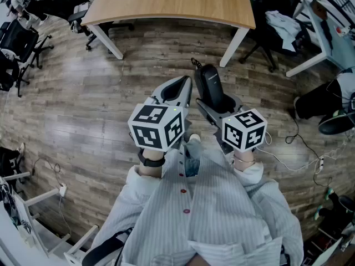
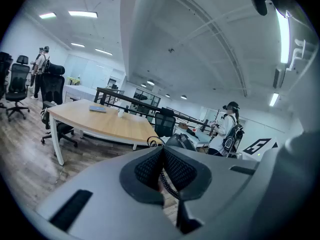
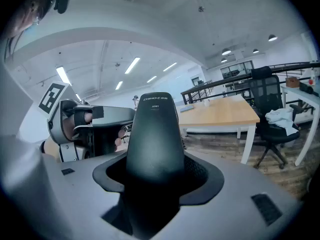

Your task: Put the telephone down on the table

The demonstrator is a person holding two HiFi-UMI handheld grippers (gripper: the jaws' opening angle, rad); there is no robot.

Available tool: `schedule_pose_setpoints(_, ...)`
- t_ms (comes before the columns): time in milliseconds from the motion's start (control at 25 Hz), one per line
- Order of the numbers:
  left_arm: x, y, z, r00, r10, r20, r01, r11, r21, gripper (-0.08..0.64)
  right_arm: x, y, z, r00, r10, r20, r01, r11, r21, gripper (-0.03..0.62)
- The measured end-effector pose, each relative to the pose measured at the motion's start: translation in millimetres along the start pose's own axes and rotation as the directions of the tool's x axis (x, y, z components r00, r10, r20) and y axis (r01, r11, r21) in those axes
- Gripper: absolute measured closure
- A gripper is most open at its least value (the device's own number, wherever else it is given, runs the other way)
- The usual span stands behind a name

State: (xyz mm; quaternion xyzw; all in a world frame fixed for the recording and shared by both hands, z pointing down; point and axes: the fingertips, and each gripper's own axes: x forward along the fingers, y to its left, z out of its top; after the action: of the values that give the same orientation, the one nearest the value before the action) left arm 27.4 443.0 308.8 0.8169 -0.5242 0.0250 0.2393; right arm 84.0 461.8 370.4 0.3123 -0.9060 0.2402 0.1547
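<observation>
Striped shirt (image 1: pixel 233 204), red buttons (image 1: pixel 183 192), black wristband (image 1: pixel 151 160)

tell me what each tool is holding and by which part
The right tool clamps the black telephone handset by its lower end, with the upper end sticking out. The left tool pinches the coiled cord between its pads.

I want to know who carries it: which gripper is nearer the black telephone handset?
Right. The right gripper is shut on the telephone handset, which stands up between its jaws. The left gripper is beside it on its left, jaws together, clear of the handset.
</observation>
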Motion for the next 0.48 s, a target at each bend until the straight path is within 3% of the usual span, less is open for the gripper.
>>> schedule_pose_setpoints(480, 19.9, -12.6, 1.5, 1.000, 0.005, -0.002, -0.005, 1.000, 0.011, 0.551, -8.9, -23.4, 8.3, 1.000, 0.003, 0.014, -0.003, 1.000, 0.002, 0.301)
